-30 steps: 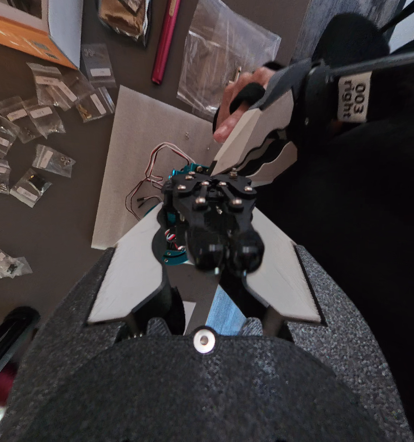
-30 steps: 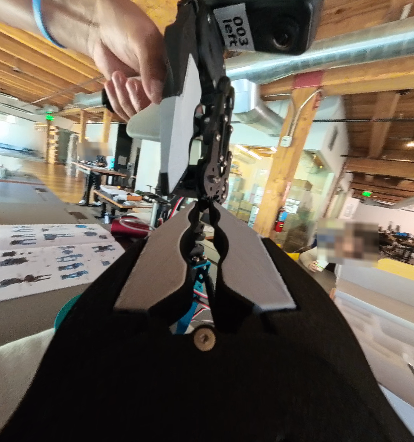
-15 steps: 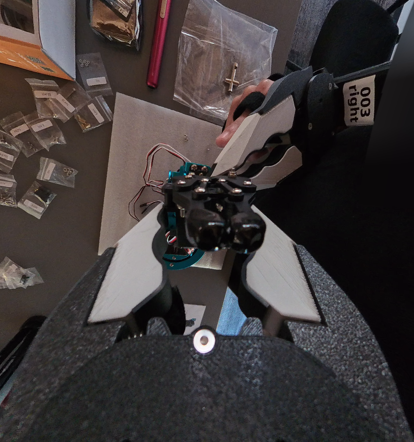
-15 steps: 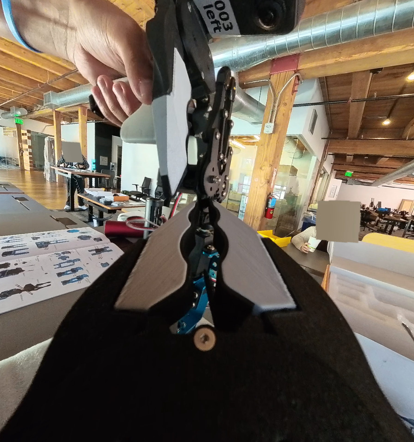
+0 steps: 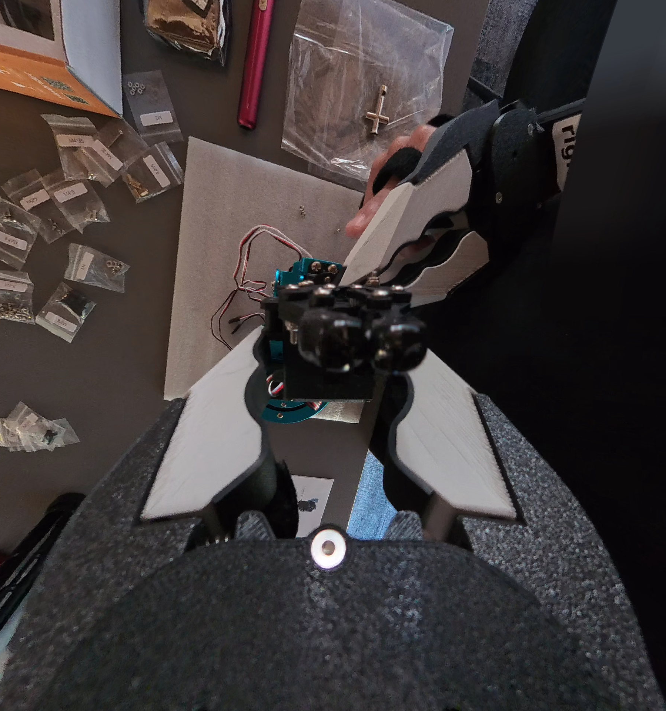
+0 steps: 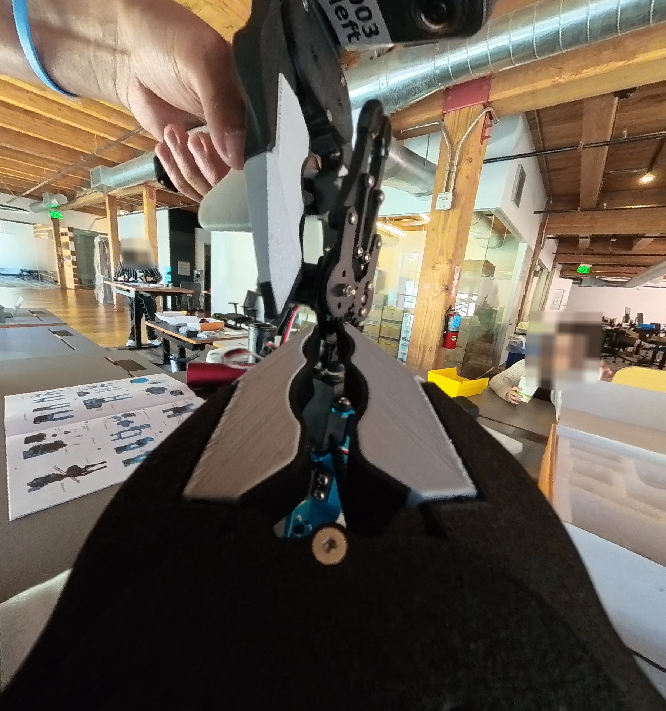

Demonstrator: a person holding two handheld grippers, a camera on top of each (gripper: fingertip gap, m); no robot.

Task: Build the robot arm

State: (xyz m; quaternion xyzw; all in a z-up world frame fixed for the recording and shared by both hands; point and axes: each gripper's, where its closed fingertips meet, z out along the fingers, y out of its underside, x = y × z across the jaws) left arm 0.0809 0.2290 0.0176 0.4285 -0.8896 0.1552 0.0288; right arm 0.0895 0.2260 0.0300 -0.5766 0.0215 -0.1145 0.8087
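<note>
Small bags (image 5: 66,215) crowd table left; foam sheet (image 5: 246,215) mostly bare

Left wrist view looks straight down at the desk (image 5: 73,365), right wrist view faces level across the office, both close on the shared black-and-blue mechanism (image 5: 339,331).

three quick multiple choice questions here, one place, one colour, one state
1. Where does the cross wrench lie? A at the clear bag B on the floor C on a shelf
2. What colour is the tube by that bag? A green B magenta C yellow
3. How are the right tongs? A wide open B shut on nothing C shut on the black and teal mechanism
Key: 1 A, it rests at the crinkled plastic; 2 B, its shaft is magenta; 3 C, both pads press the part.
</note>
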